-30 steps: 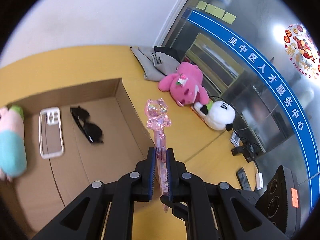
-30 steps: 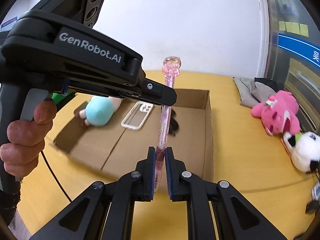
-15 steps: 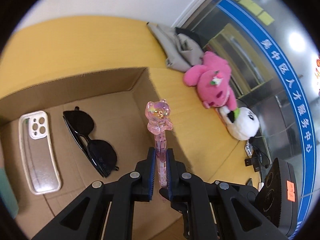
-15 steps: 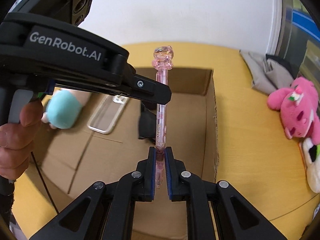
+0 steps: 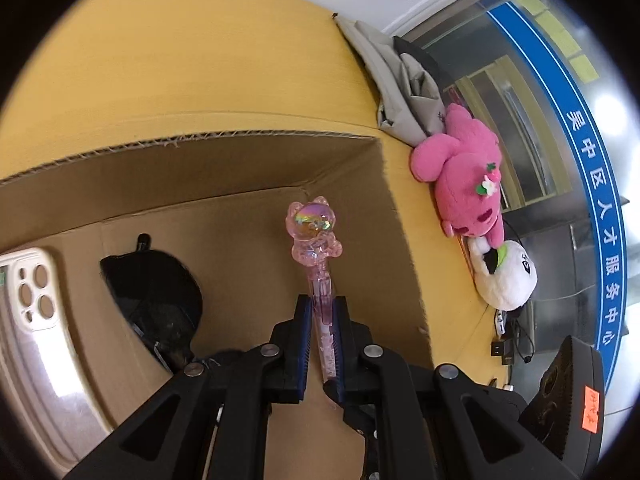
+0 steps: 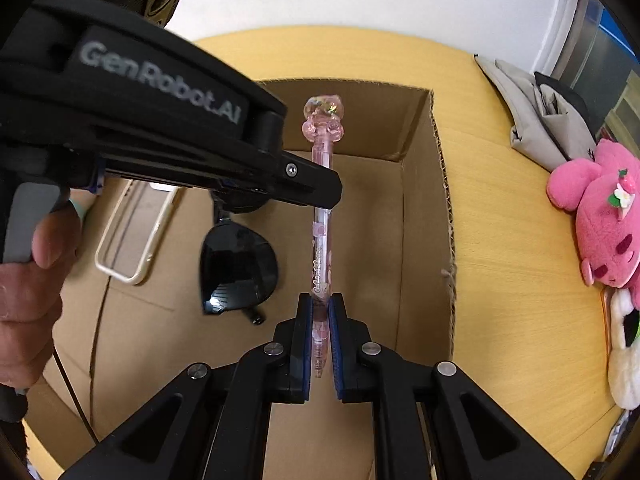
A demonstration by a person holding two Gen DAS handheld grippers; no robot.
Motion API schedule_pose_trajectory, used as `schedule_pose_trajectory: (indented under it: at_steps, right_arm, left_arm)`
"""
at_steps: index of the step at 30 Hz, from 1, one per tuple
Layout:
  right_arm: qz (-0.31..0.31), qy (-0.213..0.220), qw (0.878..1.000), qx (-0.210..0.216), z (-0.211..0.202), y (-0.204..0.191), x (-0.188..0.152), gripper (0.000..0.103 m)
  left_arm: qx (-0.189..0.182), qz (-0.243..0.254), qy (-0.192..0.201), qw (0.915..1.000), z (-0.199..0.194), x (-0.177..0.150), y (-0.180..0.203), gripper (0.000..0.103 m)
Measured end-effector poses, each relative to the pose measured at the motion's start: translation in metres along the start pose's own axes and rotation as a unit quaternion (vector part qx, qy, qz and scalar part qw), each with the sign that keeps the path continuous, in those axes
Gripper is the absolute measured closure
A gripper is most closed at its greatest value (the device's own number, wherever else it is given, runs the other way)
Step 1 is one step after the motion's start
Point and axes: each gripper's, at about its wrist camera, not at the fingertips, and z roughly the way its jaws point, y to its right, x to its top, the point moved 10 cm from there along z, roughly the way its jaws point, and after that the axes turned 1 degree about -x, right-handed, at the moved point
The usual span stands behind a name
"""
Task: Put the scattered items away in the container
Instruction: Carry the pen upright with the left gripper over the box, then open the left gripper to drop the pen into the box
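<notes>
A clear pink pen (image 5: pixel 315 240) with a bear-shaped top is held by both grippers over the open cardboard box (image 5: pixel 248 138). My left gripper (image 5: pixel 322 312) is shut on its upper shaft. My right gripper (image 6: pixel 320 312) is shut on its lower end; the pen (image 6: pixel 322 216) runs up to the bear top, and the left gripper (image 6: pixel 320 194) crosses it from the left. Black sunglasses (image 6: pixel 236 268) and a clear phone case (image 6: pixel 136 232) lie on the box floor (image 6: pixel 384 248).
A pink plush (image 5: pixel 468 184) and a white panda plush (image 5: pixel 506 276) lie on the yellow table (image 5: pixel 180 60) right of the box, with grey cloth (image 5: pixel 404 80) behind them. The box's right wall (image 6: pixel 440 184) stands beside the pen.
Both grippers have carried the pen from the box's right edge to inside and lower into the box. The box floor, sunglasses and phone case now look much closer.
</notes>
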Motion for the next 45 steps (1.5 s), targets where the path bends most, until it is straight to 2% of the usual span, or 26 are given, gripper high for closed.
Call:
schedule_pose_trajectory:
  at_steps: [8, 17, 21, 23, 25, 29, 31, 33, 35, 38, 39, 42, 45]
  right_arm:
    - [0.003, -0.019, 1.0, -0.007, 0.025, 0.0, 0.002, 0.095]
    - [-0.004, -0.016, 1.0, -0.02, 0.03, -0.001, 0.006, 0.095]
    - [-0.017, -0.011, 0.999, -0.04, 0.029, -0.002, 0.005, 0.09]
    - [-0.016, -0.008, 0.999, -0.038, 0.027, -0.004, 0.005, 0.077]
    - [-0.016, -0.002, 0.999, -0.039, 0.023, -0.005, 0.007, 0.073]
    - [-0.024, 0.006, 0.999, -0.04, 0.014, -0.012, 0.009, 0.056]
    - [-0.026, 0.011, 0.999, -0.042, 0.008, -0.015, 0.009, 0.051]
    - [-0.03, 0.015, 0.999, -0.042, 0.002, -0.019, 0.008, 0.039]
    - [-0.033, 0.025, 0.998, -0.039, -0.01, -0.032, 0.002, 0.031]
    - [-0.049, 0.056, 0.996, -0.044, -0.04, -0.045, -0.004, 0.021]
    - [-0.05, 0.062, 0.996, -0.04, -0.048, -0.048, -0.006, 0.018]
    - [-0.043, 0.089, 0.995, 0.01, -0.084, -0.062, -0.016, 0.009]
    - [-0.045, 0.125, 0.991, 0.01, -0.121, -0.073, -0.032, 0.003]
  left_arm:
    - [0.006, -0.023, -0.017, 0.9996, 0.023, 0.004, -0.029, 0.093]
    - [0.021, -0.013, -0.019, 0.9995, 0.032, 0.007, -0.031, 0.092]
    - [0.024, -0.008, -0.018, 0.9995, 0.033, 0.007, -0.031, 0.093]
    - [0.023, -0.012, -0.014, 0.9996, 0.032, 0.008, -0.032, 0.093]
    - [0.02, -0.015, -0.004, 0.9997, 0.027, 0.01, -0.032, 0.093]
    - [0.009, -0.006, 0.013, 0.9999, 0.016, 0.014, -0.022, 0.089]
    - [0.008, 0.003, 0.017, 0.9998, 0.009, 0.015, -0.014, 0.078]
    - [0.007, 0.011, 0.026, 0.9996, 0.0, 0.014, -0.008, 0.07]
    - [0.007, 0.021, 0.04, 0.999, -0.015, 0.013, 0.001, 0.067]
    - [0.029, 0.035, 0.068, 0.9966, -0.043, 0.007, 0.006, 0.056]
    - [0.037, 0.039, 0.084, 0.995, -0.057, 0.003, 0.008, 0.053]
    - [0.07, 0.067, 0.13, 0.9868, -0.098, -0.014, 0.015, 0.052]
    - [0.107, 0.104, 0.176, 0.9731, -0.141, -0.044, 0.028, 0.036]
